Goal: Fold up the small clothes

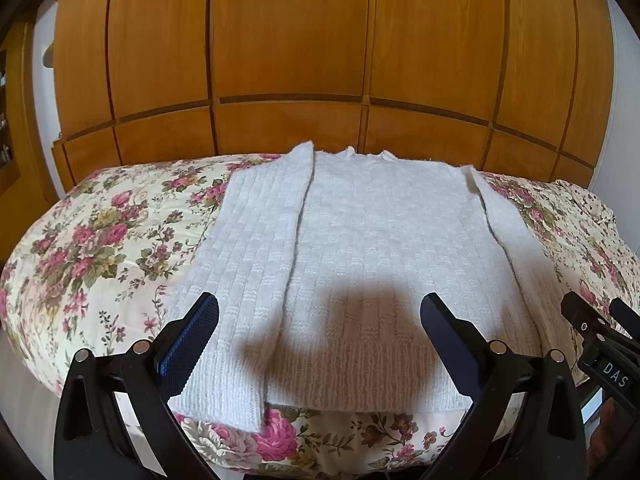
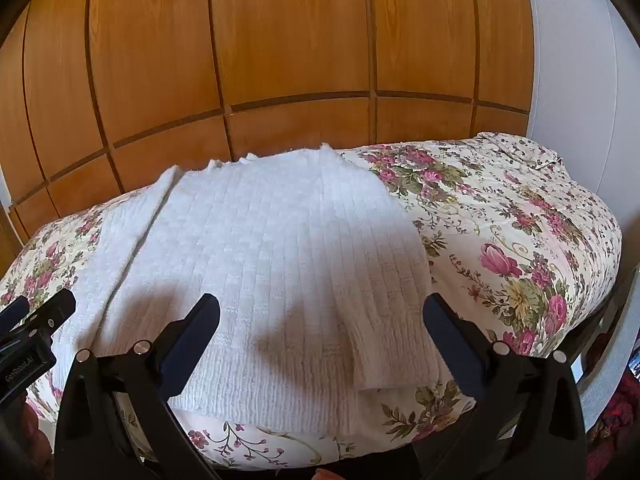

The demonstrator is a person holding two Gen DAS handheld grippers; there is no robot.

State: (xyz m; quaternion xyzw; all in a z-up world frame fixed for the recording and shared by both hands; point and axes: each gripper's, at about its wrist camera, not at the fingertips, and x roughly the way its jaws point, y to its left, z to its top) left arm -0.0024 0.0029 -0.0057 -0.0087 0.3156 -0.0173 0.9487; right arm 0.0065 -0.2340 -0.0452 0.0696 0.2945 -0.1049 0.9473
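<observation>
Both grippers, left gripper (image 1: 319, 312) and right gripper (image 2: 321, 312), hover with fingers spread wide, holding nothing, above the white knitted sweater (image 1: 360, 248) lying flat, sleeves folded inward, on the floral bedspread (image 1: 100, 240)

A wooden wardrobe (image 1: 288, 40) of tall orange-brown panels, with shorter panels below, is filling the far side of the room. A bed under a floral quilt (image 1: 104, 236) is standing before it. A white wall (image 2: 580, 60) is bordering the wardrobe's right. Shelving, possibly, is showing dimly at the left edge (image 1: 8, 120).
</observation>
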